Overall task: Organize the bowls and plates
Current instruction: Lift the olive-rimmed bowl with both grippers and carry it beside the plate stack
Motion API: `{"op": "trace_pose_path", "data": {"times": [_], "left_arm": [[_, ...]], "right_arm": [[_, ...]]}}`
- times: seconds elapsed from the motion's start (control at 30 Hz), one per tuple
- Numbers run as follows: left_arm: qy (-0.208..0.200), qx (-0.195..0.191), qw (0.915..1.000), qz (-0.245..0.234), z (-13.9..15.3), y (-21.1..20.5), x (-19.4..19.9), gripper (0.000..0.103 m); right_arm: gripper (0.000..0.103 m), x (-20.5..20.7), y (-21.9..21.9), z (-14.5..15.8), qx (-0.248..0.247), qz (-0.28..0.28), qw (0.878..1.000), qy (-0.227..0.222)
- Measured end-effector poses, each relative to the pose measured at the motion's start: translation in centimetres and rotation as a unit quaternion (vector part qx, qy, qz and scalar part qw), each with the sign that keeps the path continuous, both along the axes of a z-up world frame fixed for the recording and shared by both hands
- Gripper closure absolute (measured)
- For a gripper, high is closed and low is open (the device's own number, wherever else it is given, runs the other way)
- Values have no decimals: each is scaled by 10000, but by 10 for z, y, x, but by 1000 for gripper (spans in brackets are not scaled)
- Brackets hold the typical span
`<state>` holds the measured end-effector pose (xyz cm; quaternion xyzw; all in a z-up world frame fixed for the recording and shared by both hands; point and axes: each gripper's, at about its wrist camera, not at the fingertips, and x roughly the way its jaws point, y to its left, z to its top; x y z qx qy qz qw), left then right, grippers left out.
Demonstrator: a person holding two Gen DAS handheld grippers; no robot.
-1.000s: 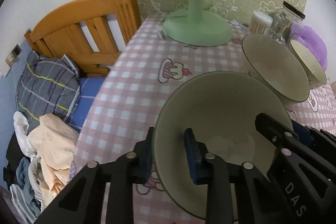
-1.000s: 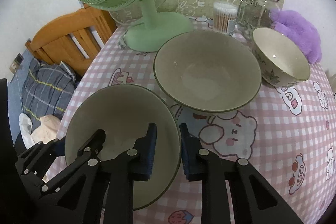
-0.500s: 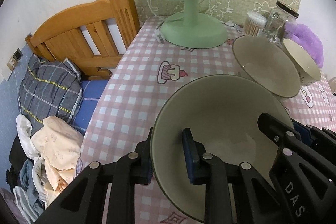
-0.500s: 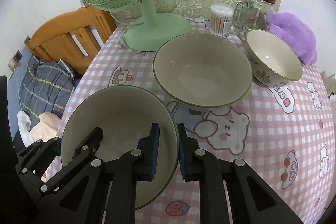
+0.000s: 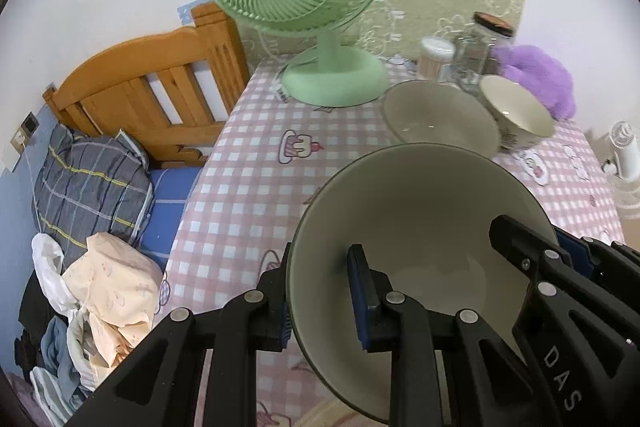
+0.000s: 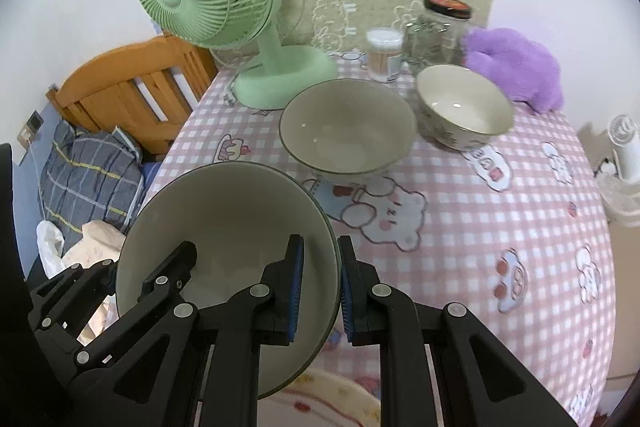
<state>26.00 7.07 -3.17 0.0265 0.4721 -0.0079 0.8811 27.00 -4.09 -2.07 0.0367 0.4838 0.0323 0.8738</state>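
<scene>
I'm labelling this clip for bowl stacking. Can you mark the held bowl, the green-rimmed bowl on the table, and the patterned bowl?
held bowl [image 6: 224, 227]: right wrist view, inner wall.
green-rimmed bowl [image 6: 344, 131]: right wrist view, inside bottom.
patterned bowl [image 6: 464, 107]: right wrist view, inside.

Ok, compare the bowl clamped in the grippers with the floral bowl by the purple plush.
The held bowl is wide, plain grey-green and tilted, clamped at its rim by both the left hand-held gripper and the right hand-held gripper. The floral bowl is smaller, cream with a leaf pattern outside, and rests upright on the tablecloth. Both look empty.
</scene>
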Motion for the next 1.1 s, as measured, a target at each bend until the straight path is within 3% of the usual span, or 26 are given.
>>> {"op": "trace_pose_path", "data": {"times": [0.5,0.77,1.1], "left_arm": [[-188,-64,9962,-853,28,-57,-67,81],[-95,-82,9962,-864,27,-98,-99,81],[223,-185,9976,-623,1,-158,-135,81]], "right_arm": [[83,-89,-50,36,-162,-749,9969,-182],[83,-127,-91,36,-95,-961,9952,-155],[83,-160,-150,14,-252,-665,9974,144]]}}
